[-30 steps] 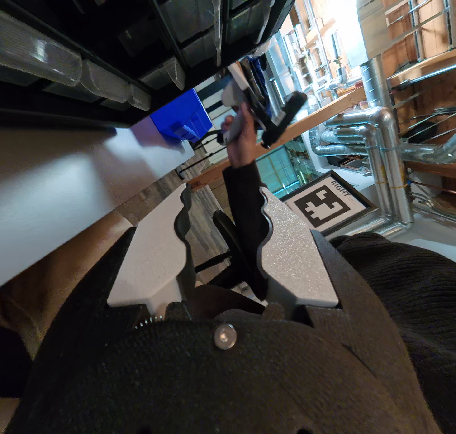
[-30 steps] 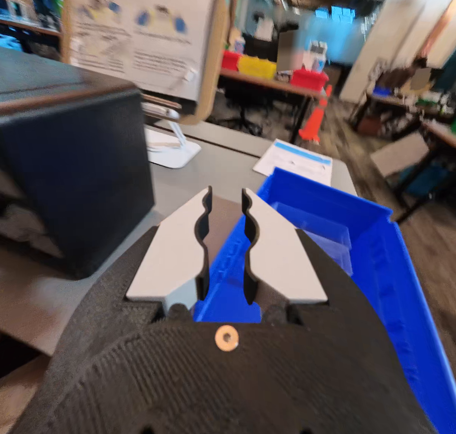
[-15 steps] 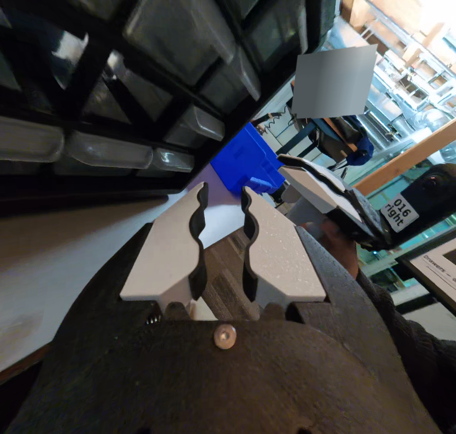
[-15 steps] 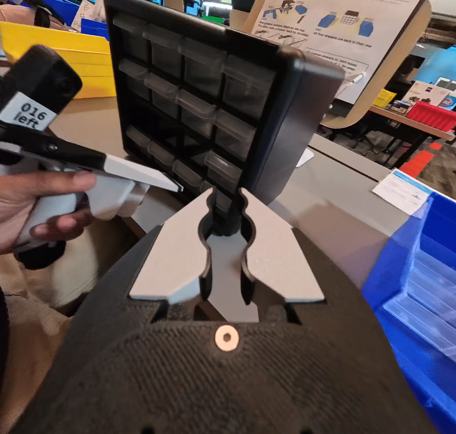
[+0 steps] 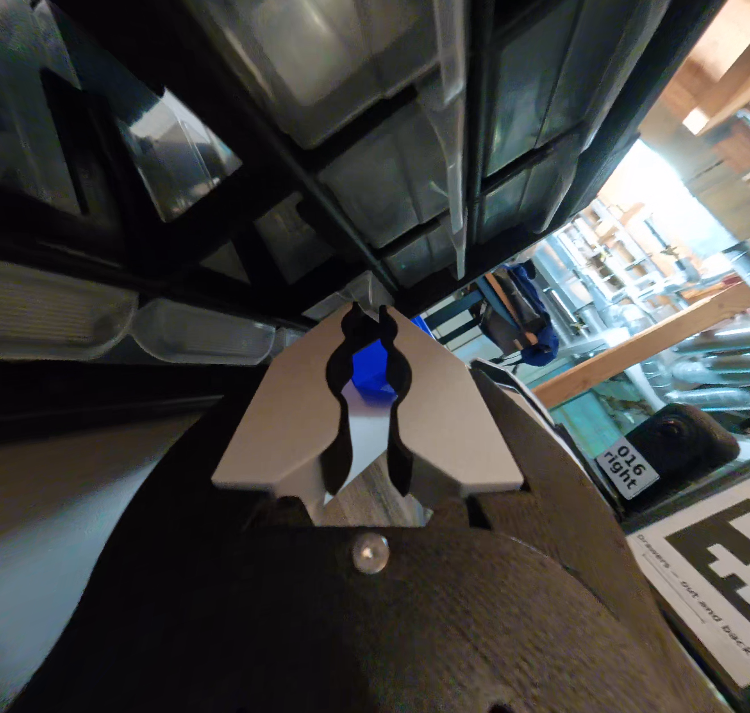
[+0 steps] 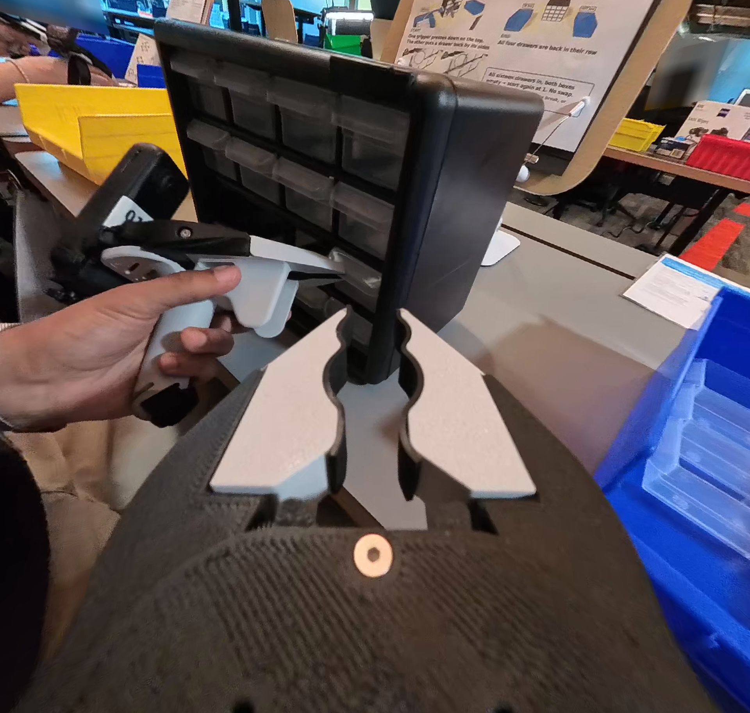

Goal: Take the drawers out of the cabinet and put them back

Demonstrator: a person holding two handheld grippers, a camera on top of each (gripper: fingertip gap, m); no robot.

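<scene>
Right wrist view shows the left gripper (image 6: 339, 273) pinching a clear plastic drawer's lip (image 6: 357, 273) at ten o'clock to pull it out (right gripper (image 6: 371, 320) idle, half-open, empty).

This is a workshop or lab set up for practice work. Several benches (image 6: 568, 308) stand in an open hall, carrying yellow bins (image 6: 93, 133), a red bin (image 6: 718, 156) and a blue bin (image 6: 690, 470). An instruction poster (image 6: 527, 44) on a cardboard stand sits behind a black cabinet (image 6: 466, 206). Bare metal ducts (image 5: 690, 352) and wooden beams (image 5: 633, 340) run overhead.
</scene>
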